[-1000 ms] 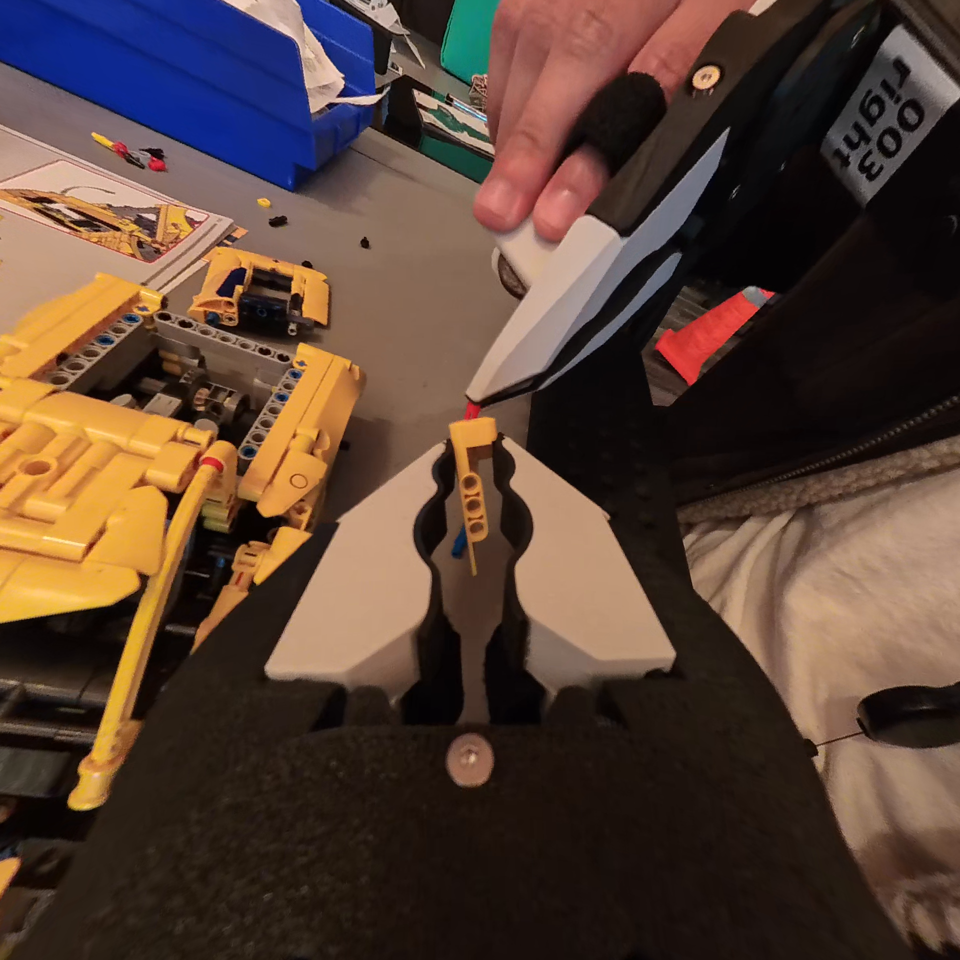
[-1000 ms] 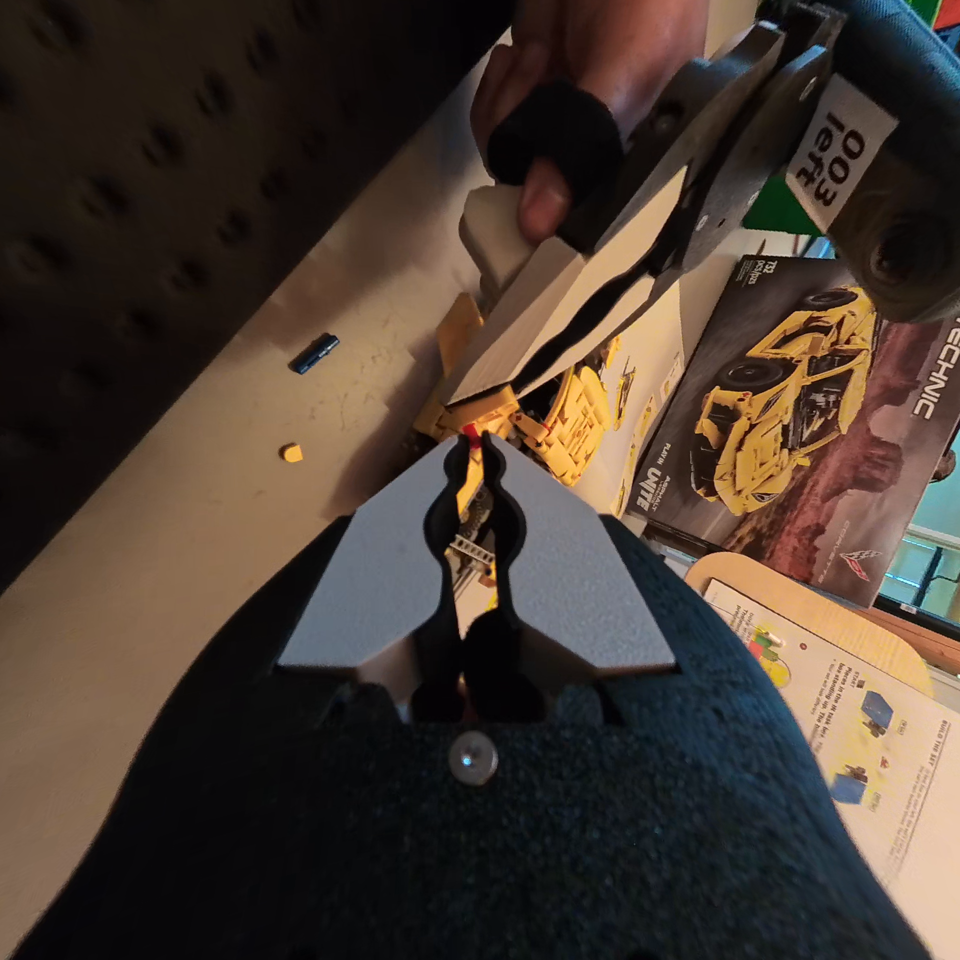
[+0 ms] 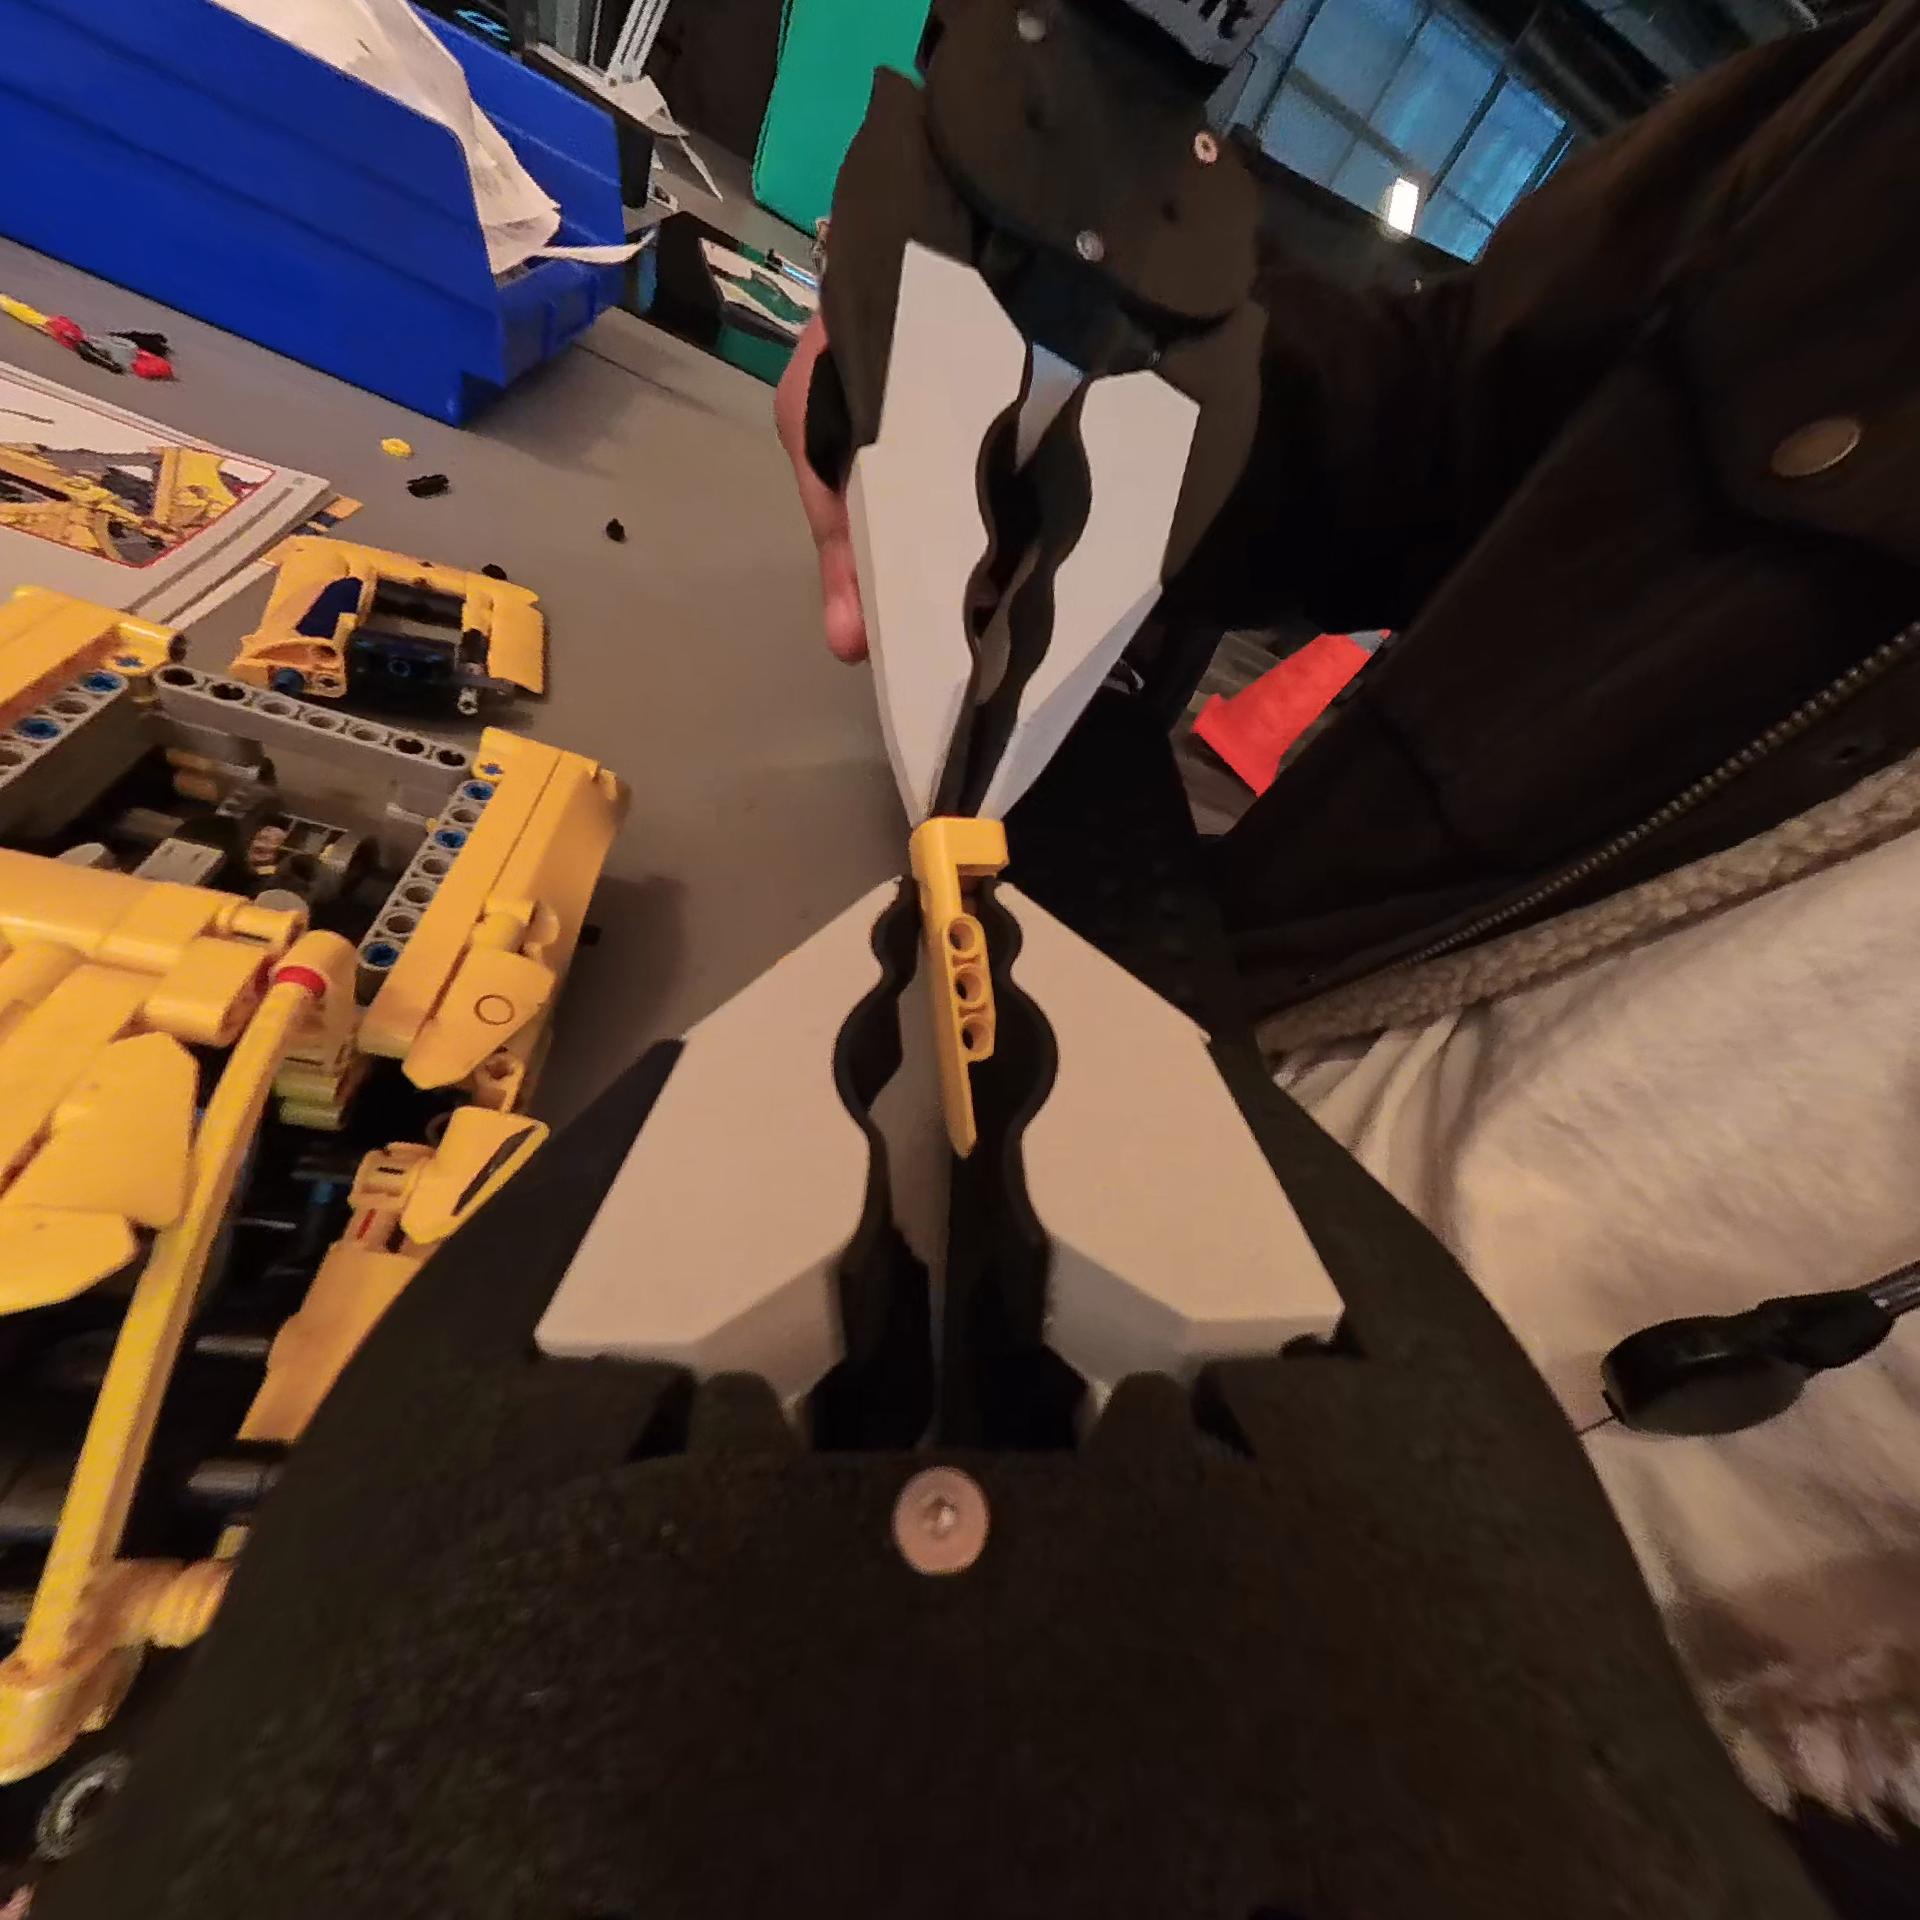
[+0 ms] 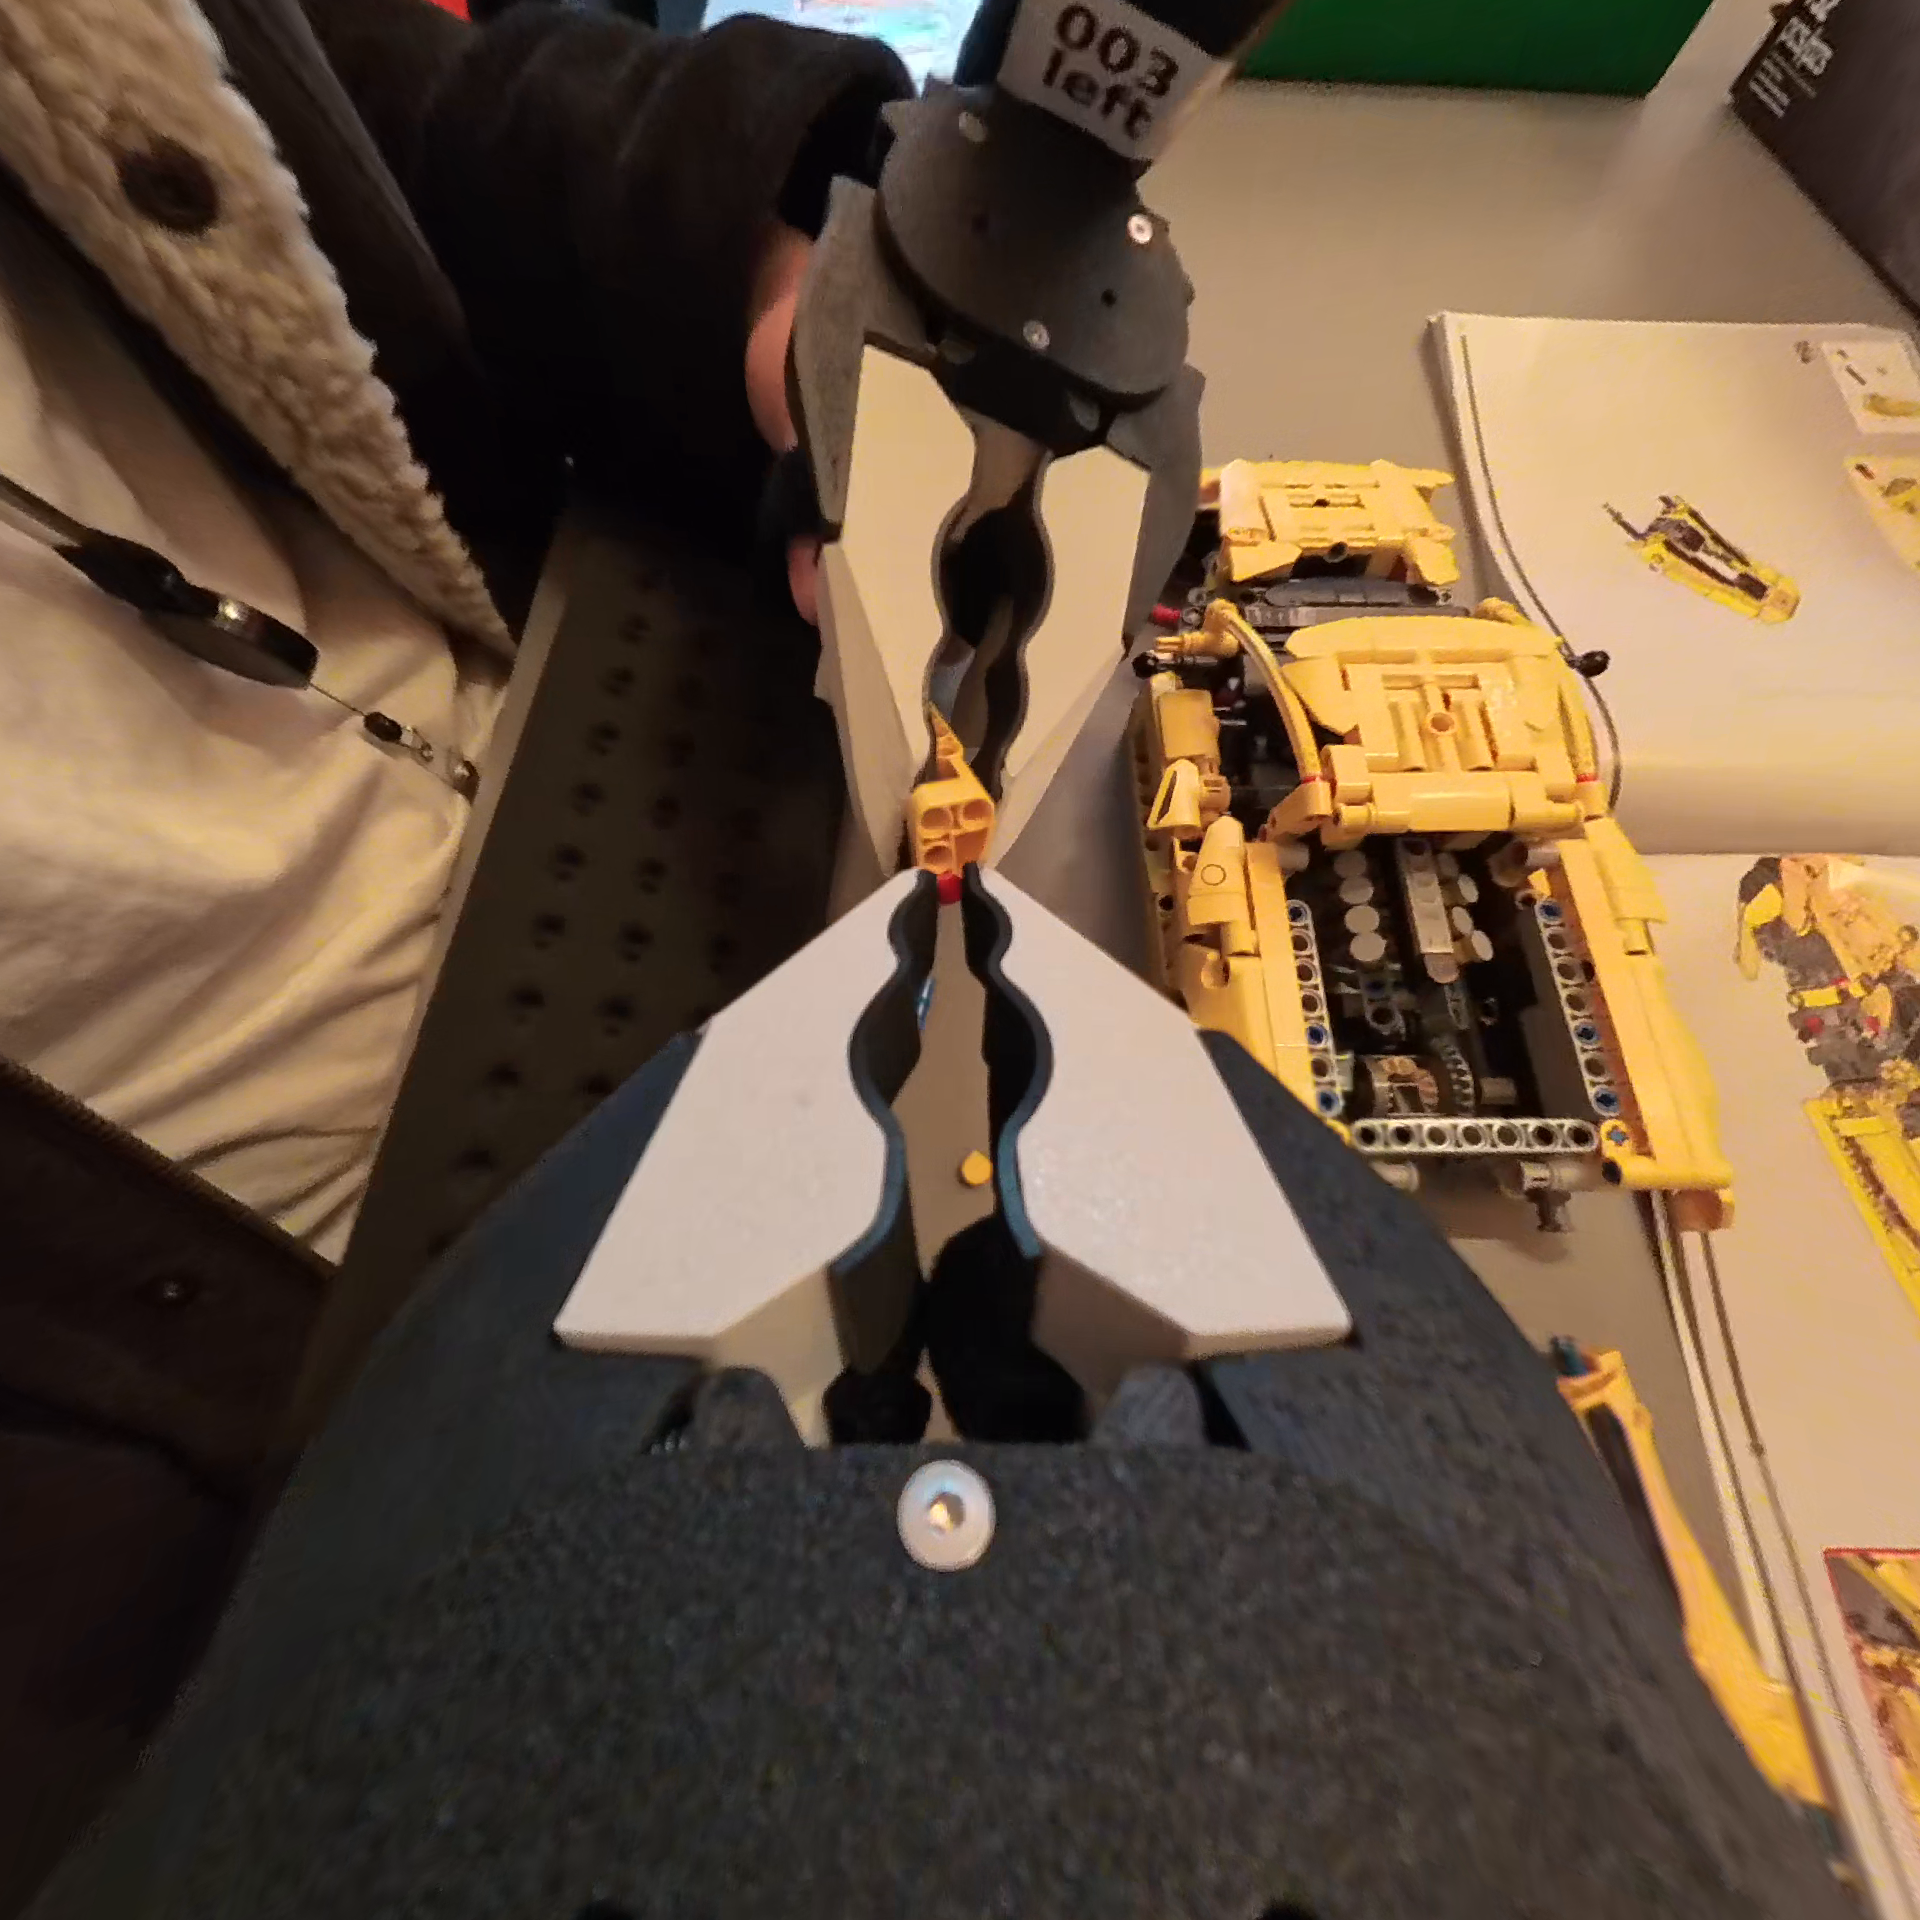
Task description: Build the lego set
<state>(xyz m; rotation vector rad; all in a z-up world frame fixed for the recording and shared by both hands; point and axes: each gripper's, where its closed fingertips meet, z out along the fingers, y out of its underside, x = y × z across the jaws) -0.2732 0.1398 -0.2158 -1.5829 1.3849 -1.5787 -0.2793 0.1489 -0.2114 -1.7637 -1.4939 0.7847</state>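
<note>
Tip-to-tip: yellow beam (image 3: 961,977) btwn both tongs.

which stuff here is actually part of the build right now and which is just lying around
In use:
left hand-held gripper
yellow beam piece
right hand-held gripper
red pin
yellow car model
instruction booklet

Lying about:
blue bin
loose small pieces
set box

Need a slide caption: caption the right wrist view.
Right gripper presses a red pin into the yellow piece held by the left gripper.
</note>
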